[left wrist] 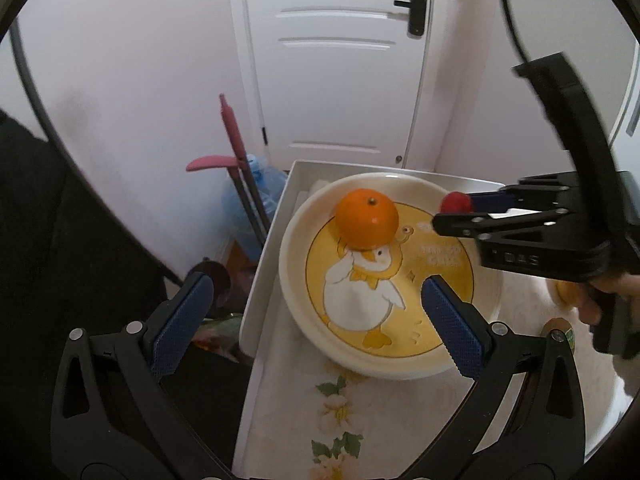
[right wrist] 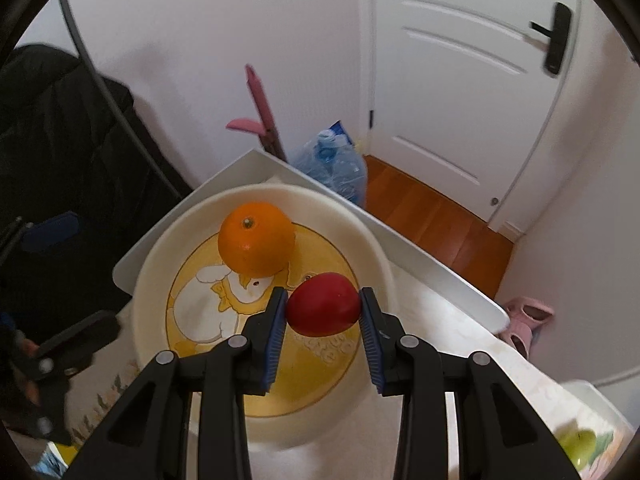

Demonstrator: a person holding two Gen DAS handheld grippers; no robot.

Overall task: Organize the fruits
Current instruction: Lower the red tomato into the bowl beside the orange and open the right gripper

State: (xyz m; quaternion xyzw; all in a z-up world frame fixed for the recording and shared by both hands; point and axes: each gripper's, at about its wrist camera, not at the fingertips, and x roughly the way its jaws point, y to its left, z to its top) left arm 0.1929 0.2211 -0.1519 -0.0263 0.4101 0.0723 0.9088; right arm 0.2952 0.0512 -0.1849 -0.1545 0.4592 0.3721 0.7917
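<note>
Where floral cloth [left wrist: 360, 400] lies, white door [left wrist: 340, 60] beyond

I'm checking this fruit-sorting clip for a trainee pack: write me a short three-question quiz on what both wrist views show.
1. True or false: the round orange fruit lies inside the cream bowl with the duck picture.
2. What does the right gripper hold between its blue pads? A) a small red fruit B) a banana C) nothing
3. How do the jaws of the left gripper stand, and is anything between them?

Key: 1. True. 2. A, the small red fruit, held above the bowl. 3. Wide open, pads clear of everything; only the bowl lies beyond them.
</note>
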